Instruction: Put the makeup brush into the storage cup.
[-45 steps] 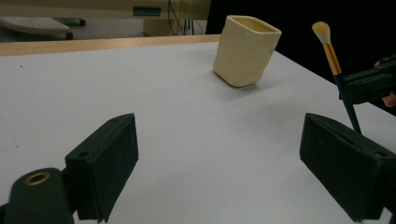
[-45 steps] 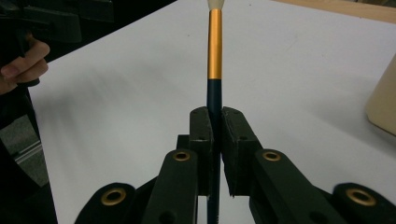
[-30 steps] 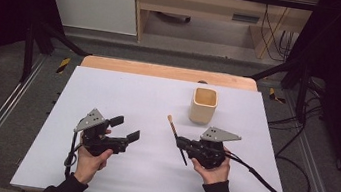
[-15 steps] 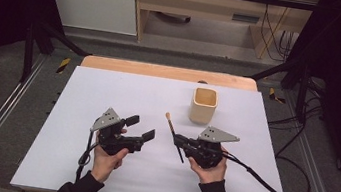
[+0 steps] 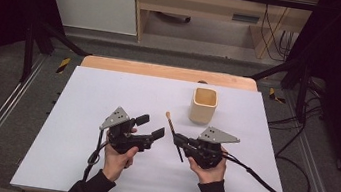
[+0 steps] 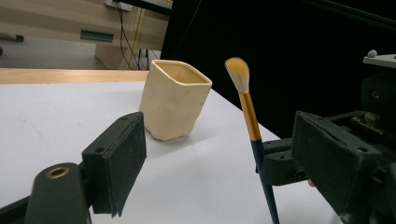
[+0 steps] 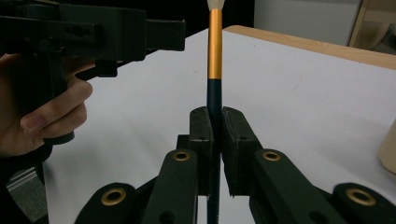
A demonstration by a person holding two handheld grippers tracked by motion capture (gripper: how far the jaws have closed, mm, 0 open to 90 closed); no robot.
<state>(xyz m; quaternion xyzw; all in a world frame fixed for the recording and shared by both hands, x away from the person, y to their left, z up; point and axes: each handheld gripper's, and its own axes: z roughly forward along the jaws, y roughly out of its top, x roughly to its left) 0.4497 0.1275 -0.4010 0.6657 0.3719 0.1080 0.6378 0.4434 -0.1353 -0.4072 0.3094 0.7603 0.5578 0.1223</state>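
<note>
Both of the person's forearms reach in over the near edge, one gripper in each hand. The right gripper (image 5: 176,138) points toward the left one, its jaws pressed together with a thin handle pinched between the pads (image 7: 201,135). The left gripper (image 5: 150,126) faces it just beside those fingertips, jaws standing wide after closing slightly, nothing between its pads (image 6: 122,161).

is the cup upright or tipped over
Upright. The cup stands on its base on the table with its open mouth facing up, as the left gripper view also shows; its inside looks empty from above.
</note>
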